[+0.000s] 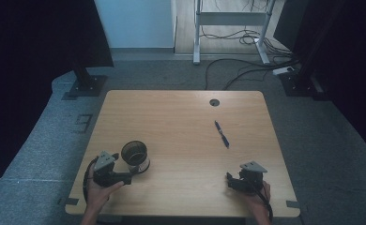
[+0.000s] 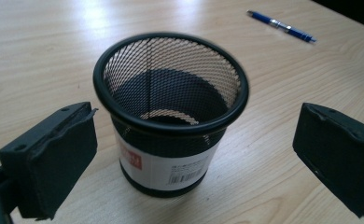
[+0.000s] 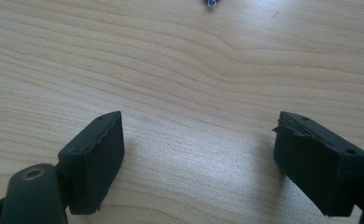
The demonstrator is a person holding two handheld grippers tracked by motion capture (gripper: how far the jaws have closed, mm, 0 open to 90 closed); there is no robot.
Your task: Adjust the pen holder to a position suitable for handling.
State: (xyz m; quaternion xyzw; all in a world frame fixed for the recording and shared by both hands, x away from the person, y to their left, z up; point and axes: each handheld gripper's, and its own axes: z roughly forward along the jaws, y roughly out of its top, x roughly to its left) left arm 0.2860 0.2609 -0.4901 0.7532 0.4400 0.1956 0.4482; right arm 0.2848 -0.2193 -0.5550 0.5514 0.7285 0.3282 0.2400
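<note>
The mesh cup (image 2: 171,116) stands upright near the table's (image 1: 181,112) left front, between the left gripper's (image 2: 189,158) wide-open jaws, untouched — looks light and a bit springy, so squeeze gently mid-wall; right gripper (image 3: 199,158) gapes empty too.

Recording lab or office: wooden desk (image 1: 181,140) with cable hole (image 1: 214,102), dark curtains (image 1: 340,56), floor cables (image 1: 237,65), grey carpet (image 1: 45,136).
</note>
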